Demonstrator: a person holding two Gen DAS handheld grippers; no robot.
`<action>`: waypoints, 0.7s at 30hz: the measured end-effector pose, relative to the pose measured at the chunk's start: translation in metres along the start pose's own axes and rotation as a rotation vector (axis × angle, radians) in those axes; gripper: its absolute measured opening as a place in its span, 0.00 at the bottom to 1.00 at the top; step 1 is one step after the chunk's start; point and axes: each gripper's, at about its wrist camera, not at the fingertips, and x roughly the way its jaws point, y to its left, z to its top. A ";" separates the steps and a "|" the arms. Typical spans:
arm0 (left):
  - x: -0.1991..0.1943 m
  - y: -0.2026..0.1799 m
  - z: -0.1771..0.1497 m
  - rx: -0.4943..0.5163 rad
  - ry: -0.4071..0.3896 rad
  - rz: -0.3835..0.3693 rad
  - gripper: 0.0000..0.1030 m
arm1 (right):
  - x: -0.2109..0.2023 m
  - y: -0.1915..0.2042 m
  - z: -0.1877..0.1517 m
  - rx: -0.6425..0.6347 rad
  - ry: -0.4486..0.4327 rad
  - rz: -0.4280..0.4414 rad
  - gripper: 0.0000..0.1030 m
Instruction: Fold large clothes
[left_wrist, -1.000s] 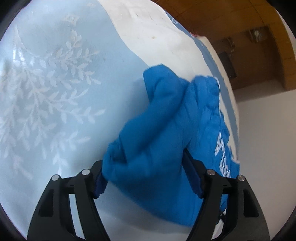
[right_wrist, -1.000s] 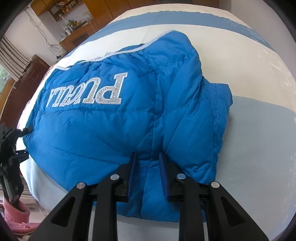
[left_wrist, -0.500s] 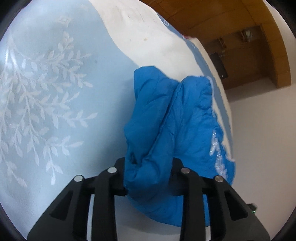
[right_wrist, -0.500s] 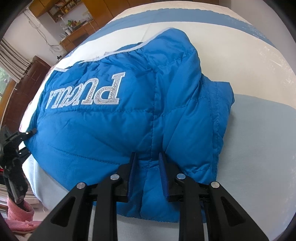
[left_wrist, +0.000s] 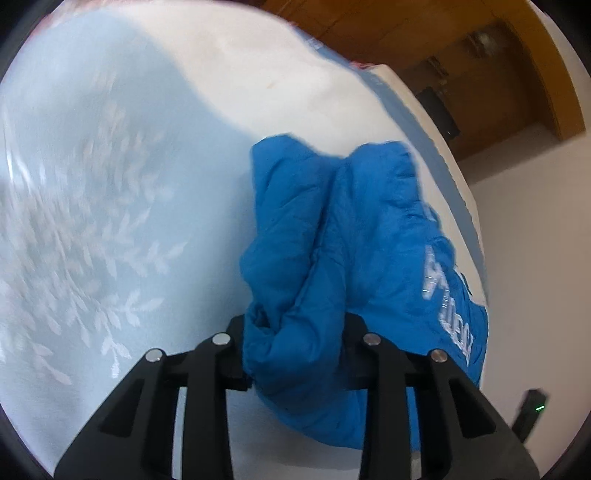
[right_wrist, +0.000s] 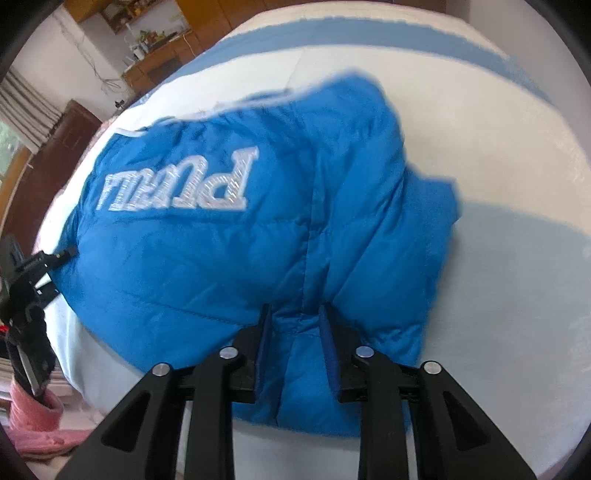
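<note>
— Position of garment?
— Blue padded jacket (right_wrist: 229, 258) lying on the bed (right_wrist: 517, 295), lettered face up, near edge at both tools. Lettering (right_wrist: 181, 188) reads upside down from the right wrist view.

— Right tool (right_wrist: 295, 325)?
— Nearly closed, pinching a narrow pleat of the near hem at a seam. Firm hold, as far as visible.

— Left tool (left_wrist: 295, 332)?
— Partly closed round a thick bunched wad at the jacket's left end. Wider gap than the right, filled with fabric.

— Long axis?
— Running left to right across the right wrist view, from one tool to the other. Left tool visible at the far left edge there, touching the garment's end.

— Direction of coming move, as judged?
— Bulk of jacket lying ahead of both tools, away from the holder. Fold likely carried forward over that bulk, near hem toward far collar (right_wrist: 258, 99).

— Nearer tool?
— Neither clearly; both on the near edge. Motion blur noted in both views.
</note>
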 end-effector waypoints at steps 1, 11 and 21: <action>-0.009 -0.010 0.001 0.025 -0.017 -0.002 0.27 | -0.014 -0.001 0.002 0.005 -0.017 0.000 0.34; -0.079 -0.163 -0.021 0.382 -0.133 -0.120 0.24 | -0.091 -0.039 0.000 0.125 -0.096 -0.020 0.35; -0.015 -0.303 -0.086 0.697 -0.021 -0.154 0.24 | -0.101 -0.053 -0.015 0.183 -0.106 -0.016 0.35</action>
